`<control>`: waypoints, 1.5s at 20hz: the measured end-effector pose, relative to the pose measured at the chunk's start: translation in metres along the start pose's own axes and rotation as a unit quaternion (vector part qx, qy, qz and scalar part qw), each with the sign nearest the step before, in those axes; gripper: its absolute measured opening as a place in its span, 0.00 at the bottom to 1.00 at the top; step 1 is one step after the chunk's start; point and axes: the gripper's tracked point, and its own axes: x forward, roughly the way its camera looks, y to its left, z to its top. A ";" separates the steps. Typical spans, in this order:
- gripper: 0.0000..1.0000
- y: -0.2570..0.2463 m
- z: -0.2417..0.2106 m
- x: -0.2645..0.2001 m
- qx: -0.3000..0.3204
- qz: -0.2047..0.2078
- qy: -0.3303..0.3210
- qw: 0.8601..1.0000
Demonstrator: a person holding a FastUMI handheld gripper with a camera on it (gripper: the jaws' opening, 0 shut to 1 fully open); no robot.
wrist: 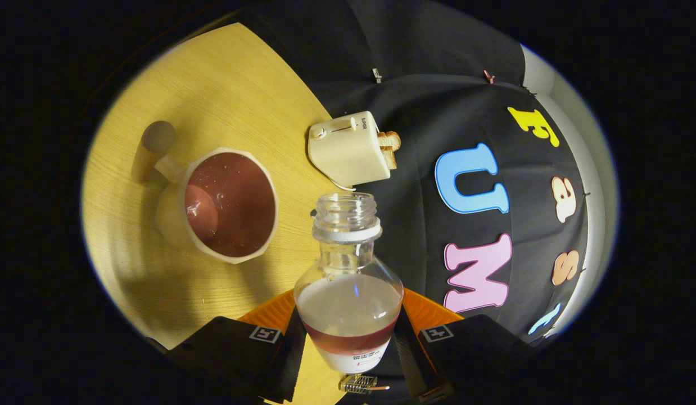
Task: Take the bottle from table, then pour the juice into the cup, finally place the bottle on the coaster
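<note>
1. The bottle (348, 281) is clear, capless and rigid, with a narrow threaded neck above a wide rounded body; it looks like glass or hard plastic, so likely smooth and slippery under the pads.
2. Only a thin band of dark juice lies at its base, so I judge it light now, with little liquid left to slosh.
3. The sensible hold is low on the wide body, near the label, where the sides are nearly straight; the neck would be too thin and easy to twist.
4. The gripper (348, 349) has exactly that hold: its jaws stand at a middling width, each finger pressed against a side of the lower body, the bottle clamped between them.
5. The bottle is held tilted above the wooden table (224, 84), its mouth pointing towards the toaster (348, 149) at the table's far edge.
6. The cup (227, 205), well inside the table's edges, holds reddish juice; pouring looks largely done.
</note>
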 end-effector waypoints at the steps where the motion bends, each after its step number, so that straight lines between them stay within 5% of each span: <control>1: 0.75 0.001 0.002 0.000 -0.010 0.000 -0.003 1.000; 30: 0.74 0.006 0.008 0.023 -0.227 0.002 -0.034 0.973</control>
